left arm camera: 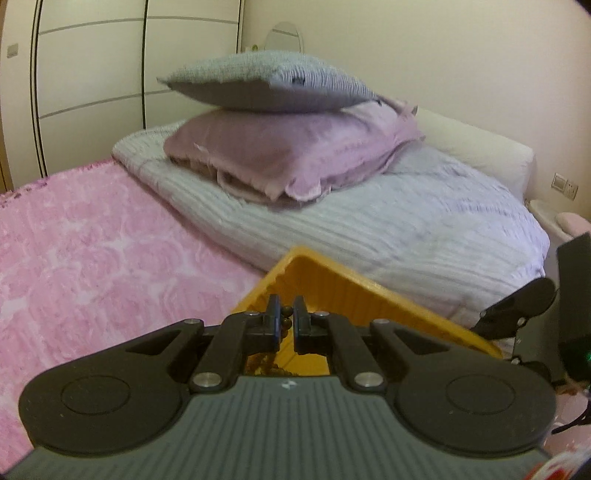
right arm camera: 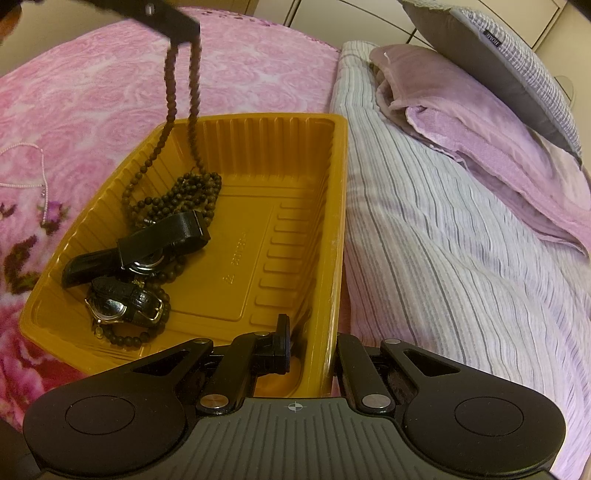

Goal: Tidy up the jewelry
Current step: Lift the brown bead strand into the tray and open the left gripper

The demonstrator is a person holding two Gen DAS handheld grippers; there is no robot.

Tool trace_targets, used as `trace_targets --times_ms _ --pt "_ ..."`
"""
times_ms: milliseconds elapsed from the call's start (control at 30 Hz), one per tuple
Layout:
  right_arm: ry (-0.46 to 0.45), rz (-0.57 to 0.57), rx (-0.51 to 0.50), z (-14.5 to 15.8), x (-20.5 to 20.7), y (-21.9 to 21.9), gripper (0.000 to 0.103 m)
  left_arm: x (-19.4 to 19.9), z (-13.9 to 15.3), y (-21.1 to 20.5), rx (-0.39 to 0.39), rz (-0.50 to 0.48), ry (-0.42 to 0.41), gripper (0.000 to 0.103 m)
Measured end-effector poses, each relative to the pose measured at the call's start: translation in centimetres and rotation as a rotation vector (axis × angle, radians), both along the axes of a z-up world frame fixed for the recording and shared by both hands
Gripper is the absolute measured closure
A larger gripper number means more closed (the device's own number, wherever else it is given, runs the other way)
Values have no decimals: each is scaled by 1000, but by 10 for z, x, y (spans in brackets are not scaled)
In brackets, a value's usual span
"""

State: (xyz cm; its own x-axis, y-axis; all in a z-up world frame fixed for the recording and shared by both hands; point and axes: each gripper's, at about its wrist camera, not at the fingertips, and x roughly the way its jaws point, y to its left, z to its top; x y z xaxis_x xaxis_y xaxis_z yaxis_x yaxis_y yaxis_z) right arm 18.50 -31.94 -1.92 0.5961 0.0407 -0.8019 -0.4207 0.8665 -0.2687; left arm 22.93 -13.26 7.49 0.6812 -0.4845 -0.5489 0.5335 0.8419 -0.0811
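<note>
A yellow plastic tray lies on the pink bed cover; it also shows in the left wrist view. My left gripper is shut on a dark brown bead necklace and holds it above the tray; in the right wrist view the left gripper is at the top and the necklace hangs down, its lower part coiled in the tray. Watches with black straps lie in the tray. My right gripper is shut on the tray's near right wall. A thin pink bead chain lies on the cover, left.
A striped folded quilt lies right of the tray, with a mauve pillow and a grey cushion stacked on it. Pink floral cover spreads to the left. White wardrobe doors stand behind the bed.
</note>
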Motion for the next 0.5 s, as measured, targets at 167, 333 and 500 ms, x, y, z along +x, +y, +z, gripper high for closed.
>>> trace_targets --times_ms 167,333,500 --pt "4 -1 2 0 0 0 97 8 -8 3 -12 -2 40 98" --pt "3 -2 2 0 1 -1 97 11 -10 3 -12 0 55 98" --pt "3 -1 2 0 1 0 97 14 -10 2 -27 1 77 94"
